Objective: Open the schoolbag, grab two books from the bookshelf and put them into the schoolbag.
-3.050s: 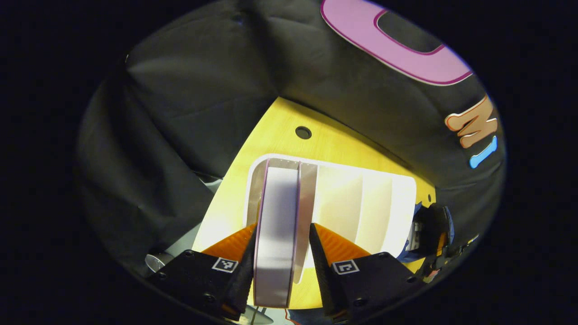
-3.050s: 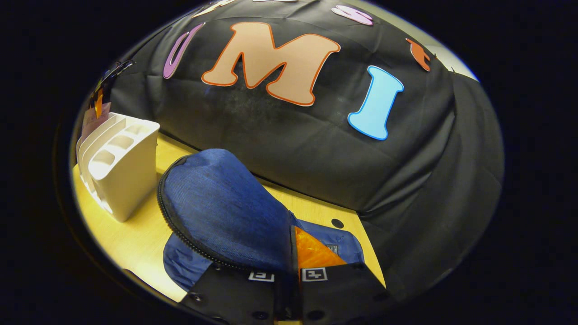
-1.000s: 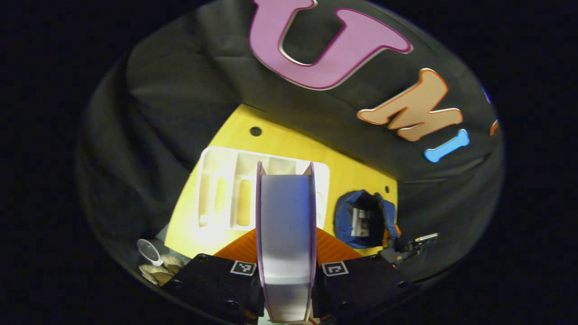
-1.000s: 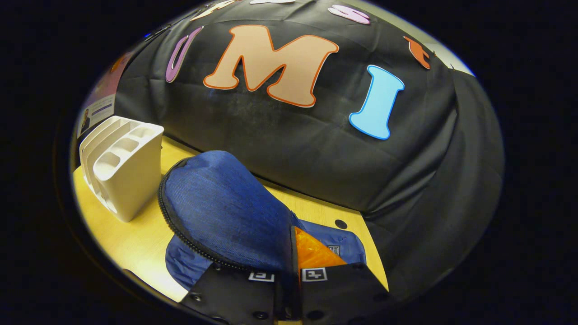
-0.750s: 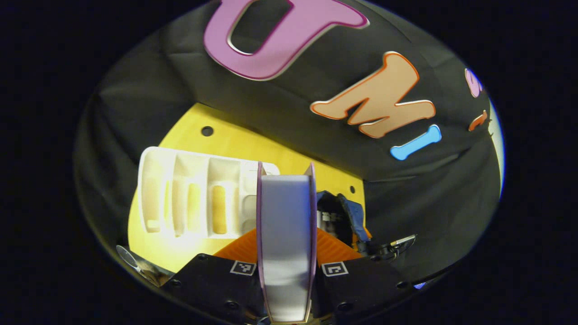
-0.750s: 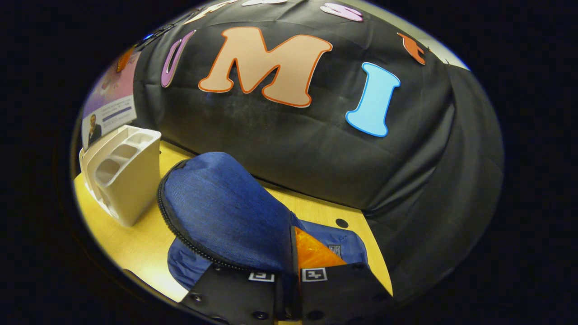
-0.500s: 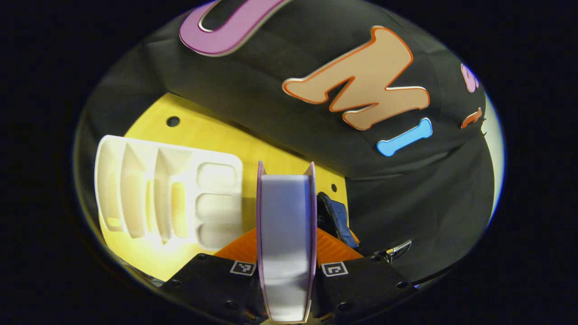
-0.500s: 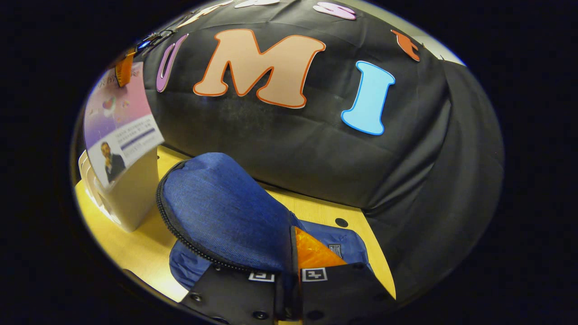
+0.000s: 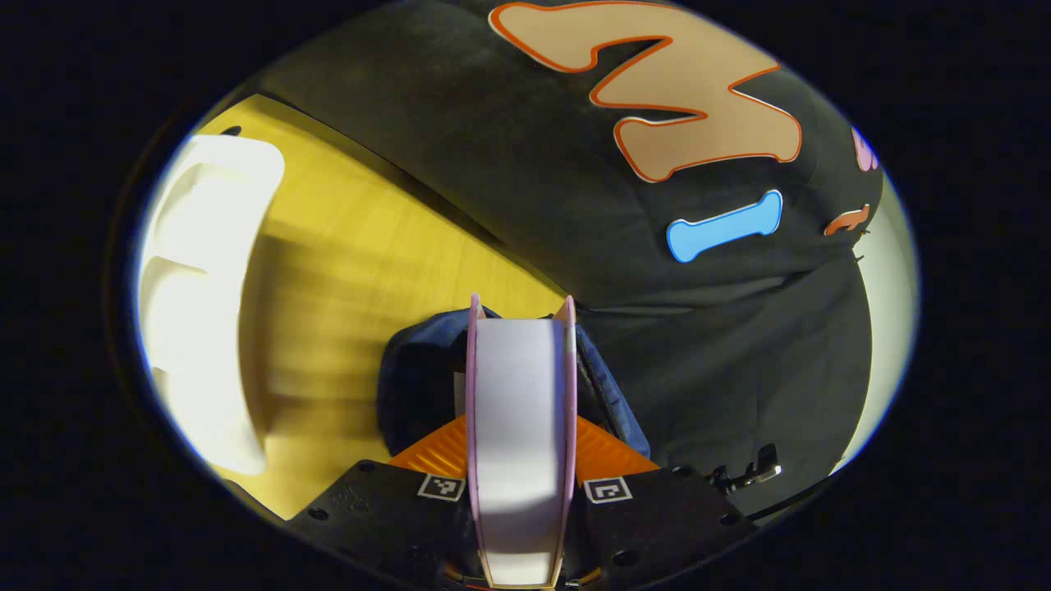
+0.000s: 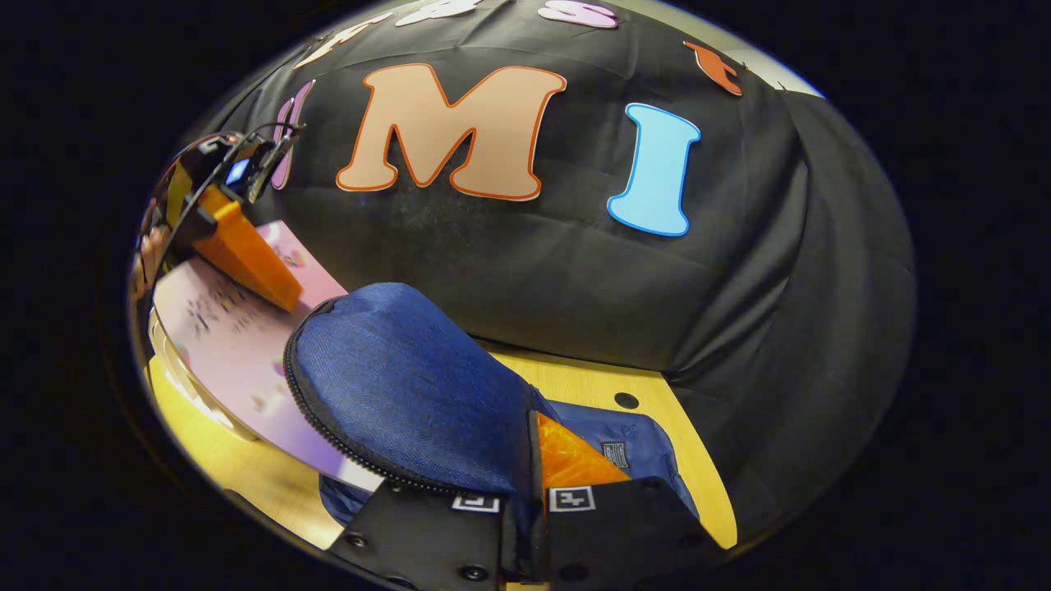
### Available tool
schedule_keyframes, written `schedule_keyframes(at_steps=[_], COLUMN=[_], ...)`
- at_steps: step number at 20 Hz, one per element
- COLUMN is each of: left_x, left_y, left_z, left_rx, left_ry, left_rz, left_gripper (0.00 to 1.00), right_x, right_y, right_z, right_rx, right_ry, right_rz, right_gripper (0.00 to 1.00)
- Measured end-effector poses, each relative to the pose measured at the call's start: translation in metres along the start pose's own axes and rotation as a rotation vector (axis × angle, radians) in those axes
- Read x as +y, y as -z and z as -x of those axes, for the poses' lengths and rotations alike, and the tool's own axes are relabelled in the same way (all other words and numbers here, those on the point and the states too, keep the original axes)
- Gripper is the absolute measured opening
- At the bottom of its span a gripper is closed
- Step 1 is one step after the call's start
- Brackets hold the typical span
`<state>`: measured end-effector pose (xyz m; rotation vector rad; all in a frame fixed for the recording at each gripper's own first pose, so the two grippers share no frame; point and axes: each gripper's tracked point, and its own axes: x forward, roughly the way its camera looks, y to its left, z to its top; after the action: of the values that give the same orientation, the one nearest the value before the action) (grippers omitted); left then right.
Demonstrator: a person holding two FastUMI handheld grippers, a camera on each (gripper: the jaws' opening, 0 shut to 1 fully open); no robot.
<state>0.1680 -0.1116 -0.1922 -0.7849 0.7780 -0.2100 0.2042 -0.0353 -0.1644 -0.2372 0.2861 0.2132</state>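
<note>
A thick book (image 9: 517, 386) with pink covers stands on edge between the fingers of my left gripper (image 9: 519, 439), which is shut on it. Just beyond the book lies the open blue schoolbag (image 9: 415, 386), its dark mouth under the book's far end. In the right gripper view my right gripper (image 10: 530, 464) is shut on the schoolbag's raised flap (image 10: 402, 394), holding it up. The left gripper (image 10: 246, 250) comes in from the left with the pink book (image 10: 238, 345) tilted down toward the bag. The rest of the bag (image 10: 632, 451) lies on the table.
The white bookshelf (image 9: 201, 287) stands on the yellow table (image 9: 353, 238) to the left of the bag; its edge (image 10: 176, 365) peeks from behind the book. A round hole (image 10: 626, 400) is in the tabletop near the black cloth wall.
My left gripper has carried the book away from the bookshelf, rightward to the schoolbag's mouth. The right gripper has kept the flap raised, hardly moving.
</note>
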Motion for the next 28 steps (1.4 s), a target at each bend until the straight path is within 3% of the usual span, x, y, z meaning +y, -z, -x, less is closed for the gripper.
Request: schedule_keyframes(at_steps=[4,7,11,19,22,24,26,28], left_x=[-0.002,0.004,0.015,0.008,0.010,0.017,0.023,0.031], left_y=[0.029,0.050,0.055,0.076,0.085,0.081,0.084,0.081], left_z=[-0.055,-0.089,-0.121,-0.176,-0.185,-0.184,-0.166,-0.140], left_rx=[0.030,0.068,0.063,0.068,0.072,0.055,0.074,0.086], left_ry=[0.114,0.151,0.203,0.231,0.222,0.175,0.137,0.085], left_rz=[0.056,0.075,0.206,0.273,0.264,0.222,0.169,0.094], left_gripper=[0.39,0.39,0.38,0.37,0.38,0.40,0.47,0.76], right_x=[0.003,0.001,0.001,0.009,0.006,0.003,0.004,0.009], right_y=[0.001,0.000,0.000,-0.003,-0.003,-0.002,0.000,0.003], right_z=[0.001,0.000,0.003,0.003,0.002,0.002,0.002,0.007], right_rx=[-0.002,-0.004,-0.011,-0.022,-0.023,-0.023,-0.012,0.003], right_ry=[-0.010,-0.013,-0.016,-0.032,-0.027,-0.017,-0.031,-0.067], right_rz=[-0.006,-0.008,-0.010,-0.029,-0.033,-0.027,-0.034,-0.062], right_gripper=[0.07,0.07,0.07,0.07,0.07,0.07,0.07,0.13])
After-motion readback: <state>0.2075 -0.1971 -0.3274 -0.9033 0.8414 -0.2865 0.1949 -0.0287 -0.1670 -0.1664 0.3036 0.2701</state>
